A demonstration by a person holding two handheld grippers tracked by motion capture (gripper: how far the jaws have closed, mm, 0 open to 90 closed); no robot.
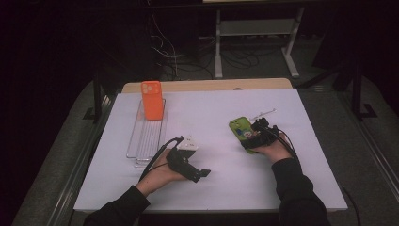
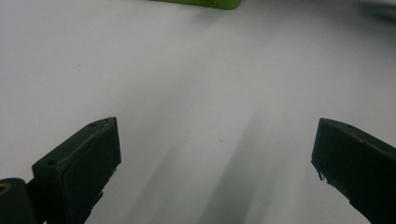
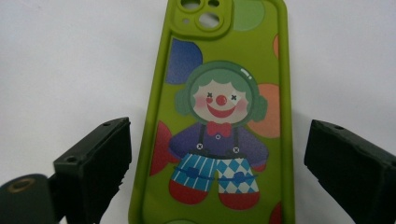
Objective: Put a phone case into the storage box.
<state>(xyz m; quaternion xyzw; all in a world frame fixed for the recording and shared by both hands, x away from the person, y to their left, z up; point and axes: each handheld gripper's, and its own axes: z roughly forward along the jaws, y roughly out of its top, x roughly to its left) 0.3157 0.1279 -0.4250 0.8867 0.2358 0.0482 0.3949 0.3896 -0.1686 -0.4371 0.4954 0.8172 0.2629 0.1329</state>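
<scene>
**Right tongs lined up on the green case**

Near edge: person's sleeves come in from the bottom. Left tongs [image 1: 203, 173] rest low on the worktop [image 1: 221, 188], jaws spread, nothing between them; bare white surface ahead in the left gripper view. Idle.

Mid-worktop, right side: right tongs [image 1: 249, 137] over the green case [image 3: 219, 121]. Case lies flat, back up, clown print showing, camera cut-out at the far end. Jaws stand spread, one either side of the long edges, a gap visible on both sides, so not gripping yet.

Farther, left side: clear rack [image 1: 147, 136] with an orange case [image 1: 152, 100] standing upright at its far end. A thin white stick-like thing [image 1: 262, 113] lies just beyond the green case; cannot tell what it is.

Judgement: step in hand is grasping the green case. To do it well, keep the case centred between the jaws, go low enough that the pads meet the rims, then close squarely across the width. Soft rims may flex; grip near the middle, lift level.
</scene>
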